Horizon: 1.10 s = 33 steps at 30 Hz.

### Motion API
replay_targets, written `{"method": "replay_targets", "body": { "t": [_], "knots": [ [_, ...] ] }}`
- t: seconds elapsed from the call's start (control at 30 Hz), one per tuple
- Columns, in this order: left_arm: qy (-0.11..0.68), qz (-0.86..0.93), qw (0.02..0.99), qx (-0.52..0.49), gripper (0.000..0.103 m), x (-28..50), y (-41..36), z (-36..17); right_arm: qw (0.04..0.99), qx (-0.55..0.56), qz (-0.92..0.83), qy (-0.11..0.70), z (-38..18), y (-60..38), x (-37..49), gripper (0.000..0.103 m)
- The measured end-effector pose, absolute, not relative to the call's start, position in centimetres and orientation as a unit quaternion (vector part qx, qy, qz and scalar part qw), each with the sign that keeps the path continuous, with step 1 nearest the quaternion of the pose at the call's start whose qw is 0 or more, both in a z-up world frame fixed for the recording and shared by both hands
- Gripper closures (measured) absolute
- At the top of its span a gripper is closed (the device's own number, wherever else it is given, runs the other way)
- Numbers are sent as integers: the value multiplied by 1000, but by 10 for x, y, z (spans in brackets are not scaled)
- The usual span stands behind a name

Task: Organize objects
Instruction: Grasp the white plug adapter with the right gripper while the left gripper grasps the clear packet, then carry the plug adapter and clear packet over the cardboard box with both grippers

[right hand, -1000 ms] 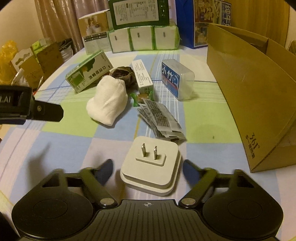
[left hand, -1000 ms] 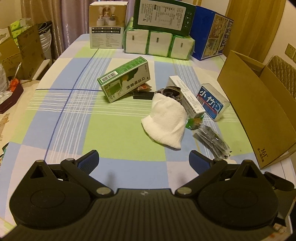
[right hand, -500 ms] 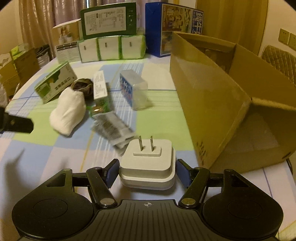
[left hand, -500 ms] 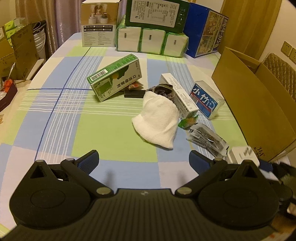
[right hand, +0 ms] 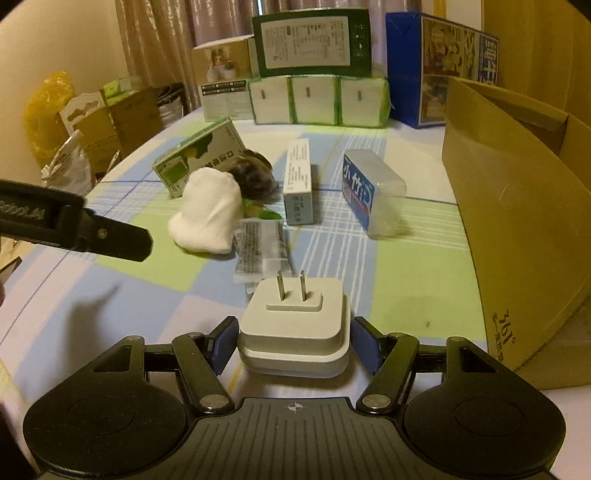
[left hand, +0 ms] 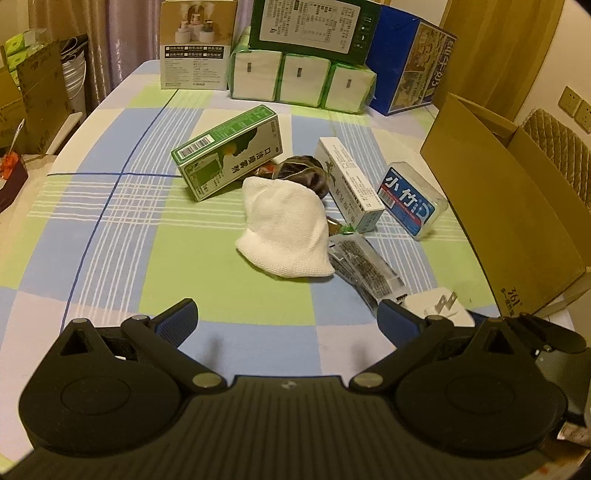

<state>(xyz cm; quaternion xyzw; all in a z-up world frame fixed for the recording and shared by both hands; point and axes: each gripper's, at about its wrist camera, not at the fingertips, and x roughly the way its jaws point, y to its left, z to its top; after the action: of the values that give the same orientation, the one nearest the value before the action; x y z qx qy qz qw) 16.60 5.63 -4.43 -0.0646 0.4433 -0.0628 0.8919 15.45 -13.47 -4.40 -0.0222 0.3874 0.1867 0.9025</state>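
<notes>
1. We see the desk (left hand: 122,229) under a checked cloth of blue, green and white squares, filling both wrist views.
2. A large open cardboard box (right hand: 517,206) stands on the desk at 3 o'clock in the right wrist view, its brown wall near the right gripper.
3. At 12 o'clock, at the far edge, a dark green carton (left hand: 312,27) rests on a row of tissue packs (left hand: 303,79), with a blue box (left hand: 410,62) just beside them.
4. Near the middle lie a green-and-white box (left hand: 229,151), tilted, a narrow white box (left hand: 351,182) and a clear case with a blue label (left hand: 412,201).
5. A white cloth pouch (left hand: 286,230) lies against a dark round bundle (left hand: 306,175), between the green-and-white box and the narrow white box.
6. Clear sachets (left hand: 365,267) lie just beside the pouch, toward 4 o'clock from it.
7. Our left gripper (left hand: 288,319) is spread wide with nothing between its blue pads, above bare cloth at 6 o'clock.
8. Our right gripper (right hand: 293,341) is clamped on the white plug adapter (right hand: 295,325), prongs up, at 6 o'clock in the right wrist view, close to the cardboard box.
</notes>
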Motion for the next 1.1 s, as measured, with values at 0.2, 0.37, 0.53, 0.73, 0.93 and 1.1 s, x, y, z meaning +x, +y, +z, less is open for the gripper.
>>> {"method": "replay_targets", "body": {
  "t": [0.2,0.37,0.53,0.73,0.93,1.1],
  "knots": [
    [448,-76,888,-66,11,173,52,-46,914,-25,130,384,-43,-152,180,39],
    [447,-85,888,-63,12,179,42,-47,895,-30,228,382,-47,-142,182,39],
    [450,-100,886,-54,20,189,28,-54,898,-24,202,391,-47,-148,173,39],
    [455,-136,880,-20,60,205,1,-71,899,-30,153,409,-52,-165,164,39],
    [460,-147,876,3,64,215,-19,-83,900,-31,150,408,-56,-168,160,40],
    [467,-146,871,33,70,205,-19,-87,900,-25,151,408,-55,-169,159,39]
  ]
}}
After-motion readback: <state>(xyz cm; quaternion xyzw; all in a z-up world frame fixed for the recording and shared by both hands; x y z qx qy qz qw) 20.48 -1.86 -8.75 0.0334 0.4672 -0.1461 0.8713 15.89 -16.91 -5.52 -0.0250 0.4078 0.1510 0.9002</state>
